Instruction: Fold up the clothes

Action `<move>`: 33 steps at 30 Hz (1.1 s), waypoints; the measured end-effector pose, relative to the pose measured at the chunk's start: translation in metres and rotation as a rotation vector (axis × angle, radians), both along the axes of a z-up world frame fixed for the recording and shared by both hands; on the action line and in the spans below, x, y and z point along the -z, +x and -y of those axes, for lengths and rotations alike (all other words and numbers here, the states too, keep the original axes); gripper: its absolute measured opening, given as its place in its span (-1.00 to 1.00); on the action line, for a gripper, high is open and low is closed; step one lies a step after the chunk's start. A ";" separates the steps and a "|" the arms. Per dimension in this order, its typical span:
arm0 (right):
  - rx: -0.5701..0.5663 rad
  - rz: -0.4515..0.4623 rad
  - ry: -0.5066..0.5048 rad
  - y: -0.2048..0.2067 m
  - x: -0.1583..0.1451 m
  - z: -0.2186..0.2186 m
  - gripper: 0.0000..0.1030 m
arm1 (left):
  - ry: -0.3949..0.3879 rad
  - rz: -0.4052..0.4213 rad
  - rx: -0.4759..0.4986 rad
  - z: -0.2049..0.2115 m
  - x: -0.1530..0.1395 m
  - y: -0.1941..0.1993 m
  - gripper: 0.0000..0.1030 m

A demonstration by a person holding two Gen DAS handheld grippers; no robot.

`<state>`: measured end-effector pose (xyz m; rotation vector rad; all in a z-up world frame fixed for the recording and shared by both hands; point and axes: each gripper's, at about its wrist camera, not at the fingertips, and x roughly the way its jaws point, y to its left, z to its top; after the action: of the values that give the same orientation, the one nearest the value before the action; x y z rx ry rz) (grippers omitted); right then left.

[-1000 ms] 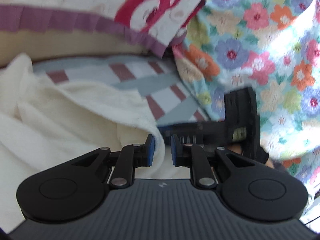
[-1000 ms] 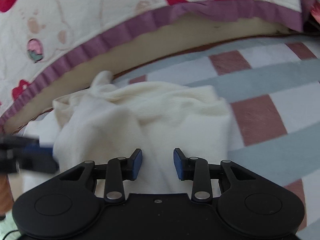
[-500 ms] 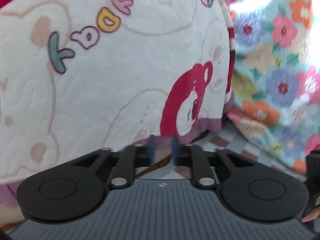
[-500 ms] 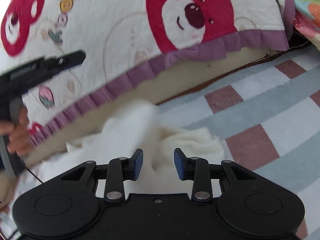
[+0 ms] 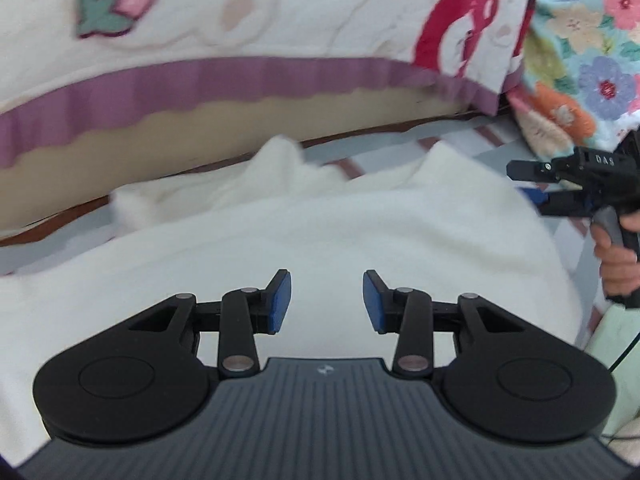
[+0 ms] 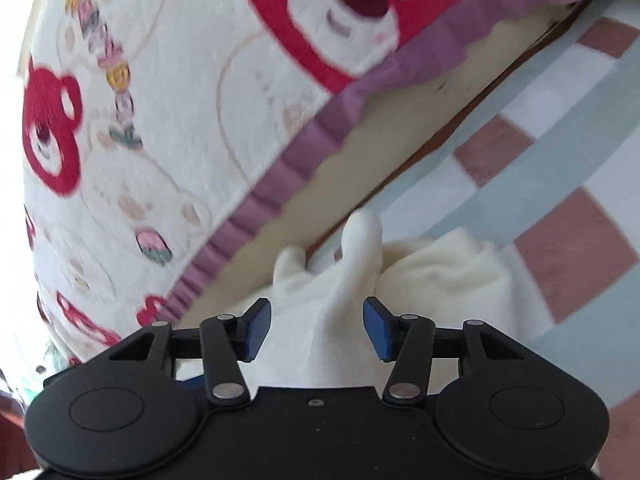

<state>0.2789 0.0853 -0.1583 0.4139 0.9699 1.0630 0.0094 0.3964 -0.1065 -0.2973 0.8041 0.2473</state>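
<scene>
A quilt (image 5: 280,12) printed with red bears and strawberries is hanging over a bed edge, its purple frill (image 5: 240,80) running above a tan base (image 5: 280,120). A checked mat (image 6: 560,168) of grey, white and brick red is covering the floor. A floral cloth (image 5: 592,52) is lying at the right, and bright daylight is washing in at the left of the right wrist view.

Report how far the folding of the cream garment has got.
Barely begun. The cream fleece garment lies rumpled on the checked mat, no clean fold visible. In hand: nothing; the left hand-held gripper and right hand-held gripper are open over it. Left: grasping, flattening, folding.
</scene>
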 end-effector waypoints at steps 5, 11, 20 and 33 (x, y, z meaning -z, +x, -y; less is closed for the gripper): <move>0.136 0.391 -0.066 -0.022 -0.036 0.000 -0.91 | 0.093 -0.023 -0.043 -0.010 -0.012 -0.017 -0.25; 0.285 0.450 -0.385 -0.015 -0.012 -0.015 -0.75 | 0.103 -0.108 -0.137 -0.028 -0.009 -0.031 -0.25; 0.278 0.218 -0.182 -0.045 -0.036 0.025 -0.03 | 0.112 -0.198 -0.216 -0.030 0.002 -0.077 -0.24; 0.196 0.241 -0.433 -0.003 -0.053 -0.033 0.01 | 0.131 -0.186 -0.297 -0.052 0.003 -0.147 -0.20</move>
<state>0.2758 0.1184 -0.1050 0.0210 0.8925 0.6824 -0.1371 0.4488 -0.1090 -0.2723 0.9217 0.6107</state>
